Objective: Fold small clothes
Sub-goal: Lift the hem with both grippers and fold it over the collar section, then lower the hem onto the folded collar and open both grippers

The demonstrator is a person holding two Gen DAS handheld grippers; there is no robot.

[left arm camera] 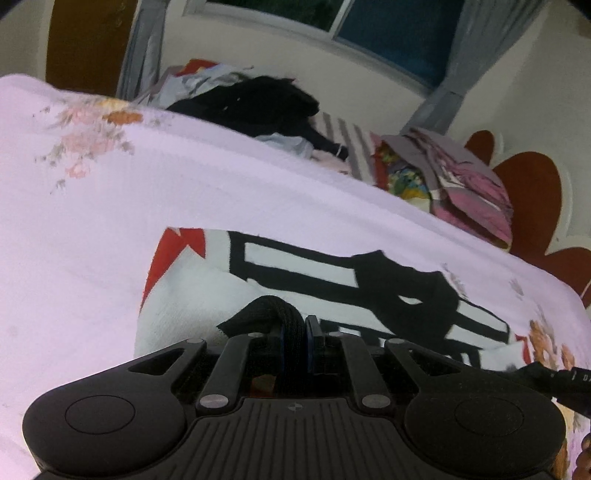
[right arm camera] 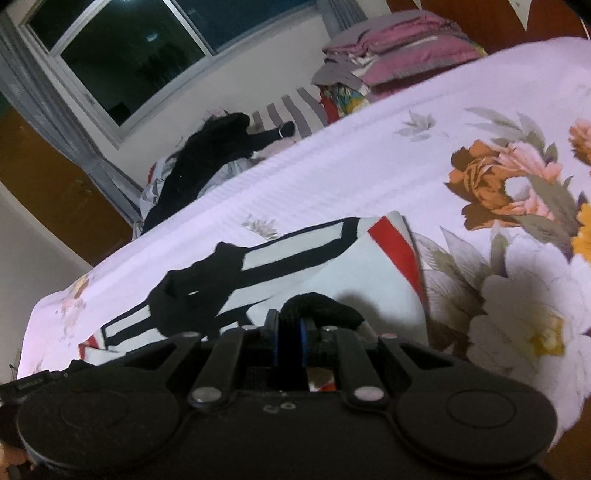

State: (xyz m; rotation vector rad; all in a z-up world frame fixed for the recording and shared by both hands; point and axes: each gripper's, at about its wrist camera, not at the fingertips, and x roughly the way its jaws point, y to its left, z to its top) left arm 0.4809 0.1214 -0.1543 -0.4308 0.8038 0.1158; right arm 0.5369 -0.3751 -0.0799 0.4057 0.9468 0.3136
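A small white garment (left arm camera: 295, 266) with black bands and red patches lies spread on the pale floral bed sheet (left arm camera: 110, 221). My left gripper (left arm camera: 293, 328) is shut on the garment's black ribbed trim (left arm camera: 266, 310), which bunches up over the fingertips. In the right wrist view the same garment (right arm camera: 332, 258) stretches away to the left. My right gripper (right arm camera: 290, 325) is shut on another stretch of the black trim (right arm camera: 317, 304). Part of the right gripper's body (left arm camera: 554, 376) shows at the left view's right edge.
A heap of dark clothes (left arm camera: 258, 99) lies at the bed's far side under the window (left arm camera: 388, 29). Folded pink and grey bedding (left arm camera: 461, 173) is stacked by the red-brown headboard (left arm camera: 528, 206). The sheet's big flower print (right arm camera: 498, 177) lies right of the garment.
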